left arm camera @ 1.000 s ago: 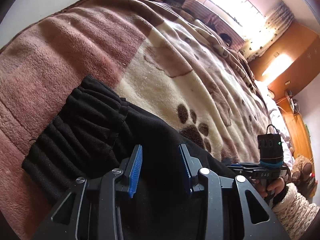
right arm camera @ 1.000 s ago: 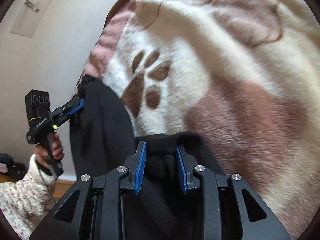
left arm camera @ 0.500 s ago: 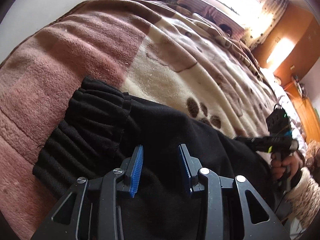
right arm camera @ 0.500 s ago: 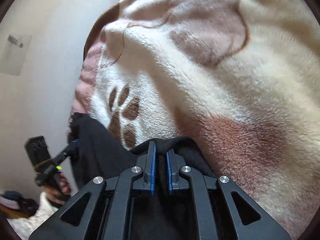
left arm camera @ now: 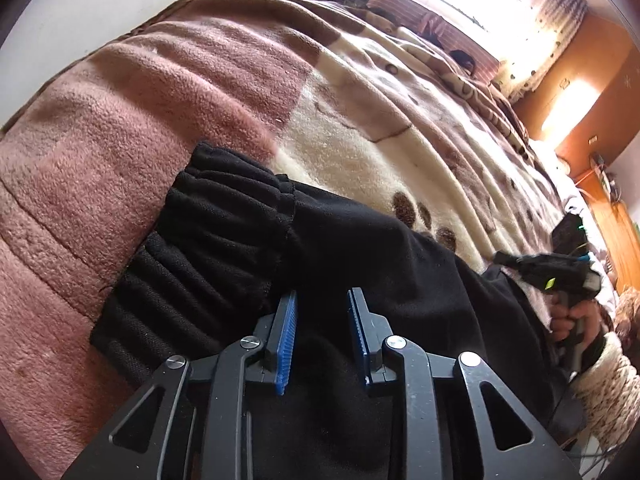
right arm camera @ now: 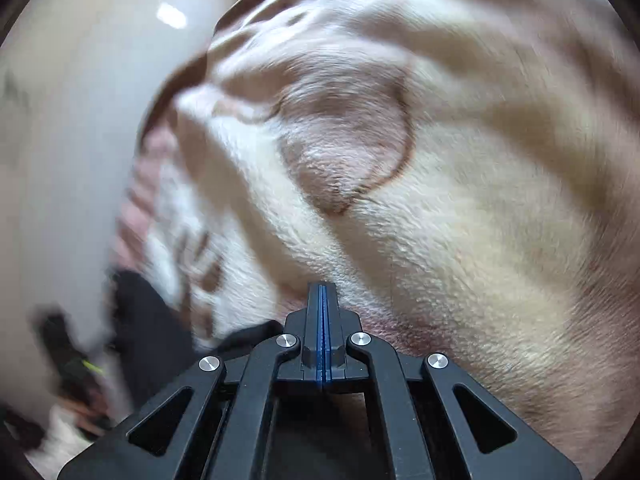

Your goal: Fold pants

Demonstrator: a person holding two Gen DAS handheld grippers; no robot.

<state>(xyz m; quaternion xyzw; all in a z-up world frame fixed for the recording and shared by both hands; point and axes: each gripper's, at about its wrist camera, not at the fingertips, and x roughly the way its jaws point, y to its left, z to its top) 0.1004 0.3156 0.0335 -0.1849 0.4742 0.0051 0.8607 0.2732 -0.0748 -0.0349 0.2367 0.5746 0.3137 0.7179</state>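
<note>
Early yet | black pants (left arm camera: 360, 248) flat on blanket (left arm camera: 160, 100), folding ahead | my left gripper (left arm camera: 322, 300) just closing astride cloth, unclamped | my right gripper (right arm camera: 322, 291) clenched, seemingly empty

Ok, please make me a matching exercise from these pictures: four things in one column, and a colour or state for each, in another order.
Things:
1. pants
2. blanket
3. left gripper
4. right gripper

Colour or state:
a. jaws shut
b. black
c. pink and cream
d. jaws apart

Pairs: 1-b, 2-c, 3-d, 4-a.

Note: the left jaws have just been closing; the pants lie below them, not yet pinched.
</note>
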